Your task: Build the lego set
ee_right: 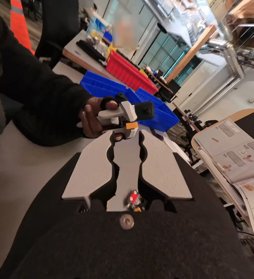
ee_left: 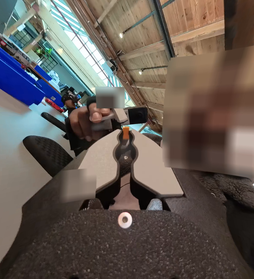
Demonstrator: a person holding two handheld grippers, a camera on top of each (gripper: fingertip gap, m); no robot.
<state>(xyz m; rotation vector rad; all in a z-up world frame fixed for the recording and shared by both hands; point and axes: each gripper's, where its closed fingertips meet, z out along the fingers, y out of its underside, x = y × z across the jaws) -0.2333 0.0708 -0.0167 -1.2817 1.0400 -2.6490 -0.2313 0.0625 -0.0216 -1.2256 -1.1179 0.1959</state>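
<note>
My left gripper (ee_left: 125, 132) is shut on a small orange brick (ee_left: 125, 132), pinched at its fingertips and held up in the air. In the right wrist view that same gripper (ee_right: 131, 128) is held by a hand just past my right fingertips, with the orange brick (ee_right: 132, 125) in it. My right gripper (ee_right: 125, 134) is open and empty, its jaws well apart and pointing at the brick. A small assembly of red, yellow and black bricks (ee_right: 134, 201) lies on the grey table (ee_right: 17, 166) under my right gripper. The right gripper's camera (ee_left: 137, 115) faces the left wrist view.
An open instruction booklet (ee_right: 229, 158) lies at the right. Blue bins (ee_right: 153, 108) and a red bin (ee_right: 127, 72) stand behind the hand. An orange cone (ee_right: 20, 25) stands at the far left. Black chairs (ee_left: 46, 152) and blue bins (ee_left: 10, 75) line the table. The tips of both grippers are at nearly the same place.
</note>
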